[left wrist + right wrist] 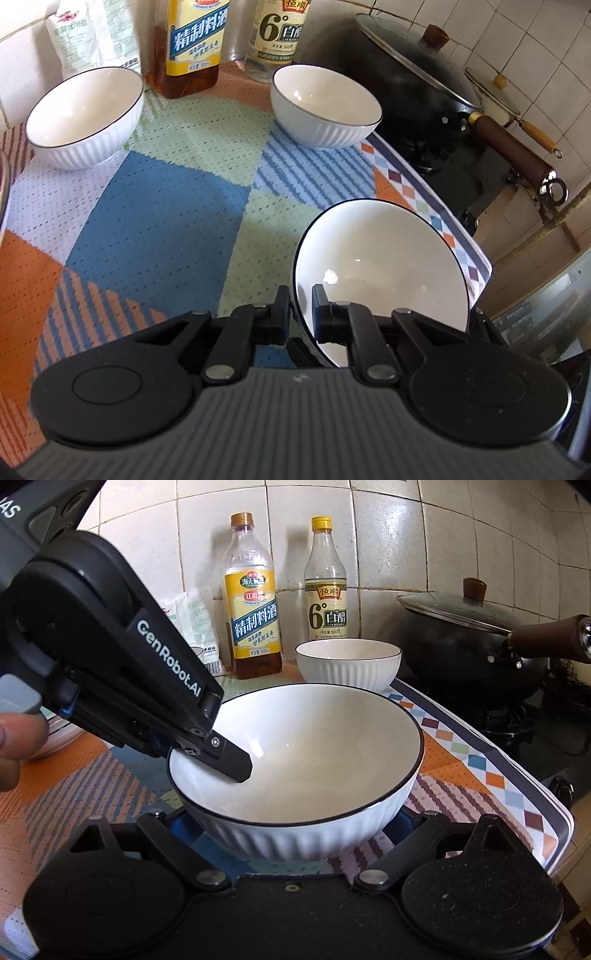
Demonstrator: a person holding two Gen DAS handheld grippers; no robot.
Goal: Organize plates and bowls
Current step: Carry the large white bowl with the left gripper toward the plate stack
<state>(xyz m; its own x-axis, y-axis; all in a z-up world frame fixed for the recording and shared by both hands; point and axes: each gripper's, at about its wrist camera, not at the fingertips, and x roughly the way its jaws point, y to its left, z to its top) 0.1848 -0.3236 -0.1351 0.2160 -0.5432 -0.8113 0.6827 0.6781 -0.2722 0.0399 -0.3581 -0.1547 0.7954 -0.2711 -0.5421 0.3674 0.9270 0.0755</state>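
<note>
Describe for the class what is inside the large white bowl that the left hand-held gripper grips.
Inside the large white bowl only one finger of the left hand-held gripper shows, clamping the rim; the rest is bare white glaze. The patch under that finger is covered.

The large white ribbed ceramic bowl with a thin dark rim (384, 266) sits tilted on the patchwork mat's near right part. Two smaller matching bowls, one far left (83, 116), one far right (325, 107), stand upright, empty.
</note>
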